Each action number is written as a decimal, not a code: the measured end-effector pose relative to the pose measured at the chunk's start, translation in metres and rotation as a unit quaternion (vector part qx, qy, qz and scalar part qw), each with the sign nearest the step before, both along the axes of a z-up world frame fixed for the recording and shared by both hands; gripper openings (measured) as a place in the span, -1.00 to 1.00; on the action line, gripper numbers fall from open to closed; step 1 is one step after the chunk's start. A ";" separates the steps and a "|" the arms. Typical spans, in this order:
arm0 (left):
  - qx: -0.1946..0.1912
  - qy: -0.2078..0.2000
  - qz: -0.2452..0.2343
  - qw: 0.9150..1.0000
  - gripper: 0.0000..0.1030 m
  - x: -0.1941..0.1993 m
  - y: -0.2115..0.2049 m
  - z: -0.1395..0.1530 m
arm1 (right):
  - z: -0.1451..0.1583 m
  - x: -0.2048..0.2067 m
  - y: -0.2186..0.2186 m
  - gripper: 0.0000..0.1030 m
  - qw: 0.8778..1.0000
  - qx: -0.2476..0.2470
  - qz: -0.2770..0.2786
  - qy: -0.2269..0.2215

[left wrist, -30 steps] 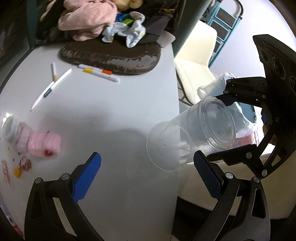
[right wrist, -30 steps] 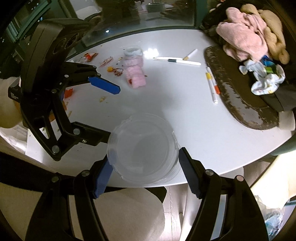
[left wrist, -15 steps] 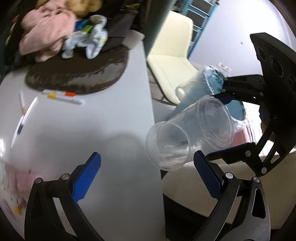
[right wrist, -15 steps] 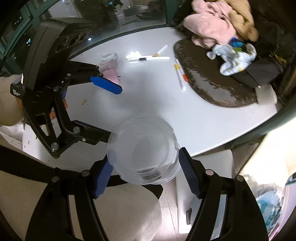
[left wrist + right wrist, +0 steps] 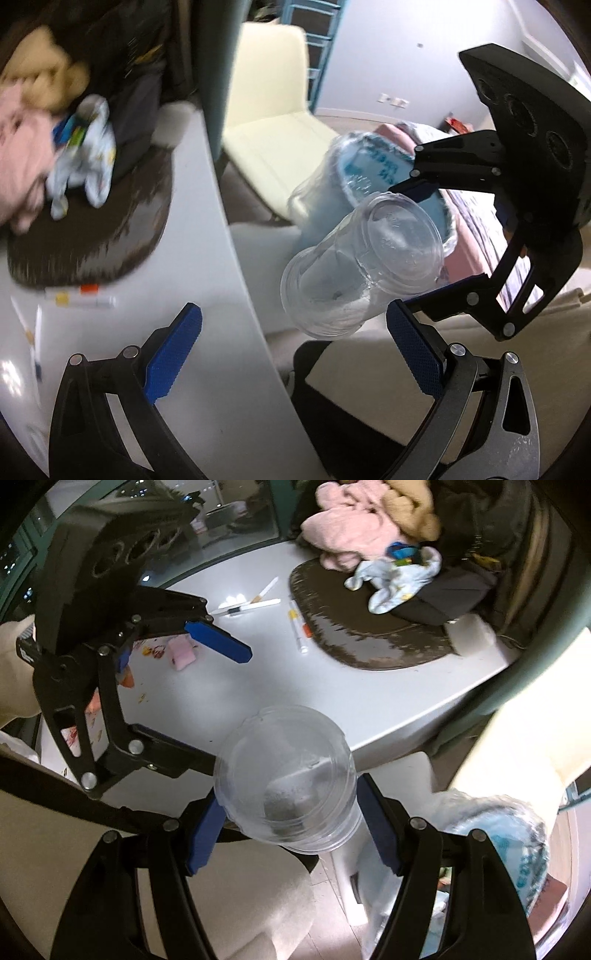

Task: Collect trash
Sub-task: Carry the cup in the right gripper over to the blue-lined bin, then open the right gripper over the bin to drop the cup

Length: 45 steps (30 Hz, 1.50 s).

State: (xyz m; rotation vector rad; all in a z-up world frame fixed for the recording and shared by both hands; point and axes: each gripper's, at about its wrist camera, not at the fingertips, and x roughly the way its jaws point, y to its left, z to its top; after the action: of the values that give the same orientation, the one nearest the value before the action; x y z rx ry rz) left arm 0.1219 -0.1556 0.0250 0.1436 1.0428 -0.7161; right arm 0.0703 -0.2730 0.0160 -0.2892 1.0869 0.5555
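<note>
My right gripper stays clamped on the clear plastic cup; left gripper jaws apart, empty. Since a second ago both have swung off the white table, past its edge, cup now over floor beside the lined trash bin. Open room below.

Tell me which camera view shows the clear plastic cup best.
The left wrist view: it shows the clear plastic cup side-on and whole, lidded end clamped in the right gripper. The right wrist view shows that cup only end-on, between the blue pads.
</note>
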 end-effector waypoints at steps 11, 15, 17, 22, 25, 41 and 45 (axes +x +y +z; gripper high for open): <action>-0.007 -0.044 -0.108 0.993 0.89 0.043 -0.080 0.038 | 0.036 -0.012 -0.077 0.30 0.996 -0.013 -0.083 -0.029; -0.017 -0.049 -0.136 0.989 0.88 0.064 -0.111 0.043 | 0.043 -0.012 -0.112 0.30 0.991 -0.019 -0.127 -0.031; -0.026 -0.046 -0.151 0.987 0.88 0.073 -0.124 0.042 | 0.044 -0.011 -0.127 0.30 0.988 -0.020 -0.148 -0.029; -0.032 -0.038 -0.192 0.980 0.89 0.088 -0.155 0.033 | 0.040 -0.016 -0.157 0.30 0.981 -0.028 -0.190 -0.018; -0.029 -0.027 -0.212 0.976 0.89 0.098 -0.173 0.020 | 0.034 -0.015 -0.172 0.30 0.977 -0.032 -0.213 -0.009; 0.001 0.013 -0.228 0.974 0.89 0.123 -0.196 -0.025 | -0.013 0.003 -0.211 0.30 0.957 -0.043 -0.284 0.040; 0.014 0.027 -0.222 0.975 0.89 0.125 -0.190 -0.038 | -0.022 0.012 -0.213 0.31 0.956 -0.035 -0.286 0.054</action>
State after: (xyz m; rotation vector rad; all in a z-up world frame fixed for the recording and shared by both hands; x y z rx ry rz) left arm 0.2471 -0.3455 -0.0132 0.3920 1.0846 -1.1150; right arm 0.0822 -0.4855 -0.0061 0.0051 1.2325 0.0137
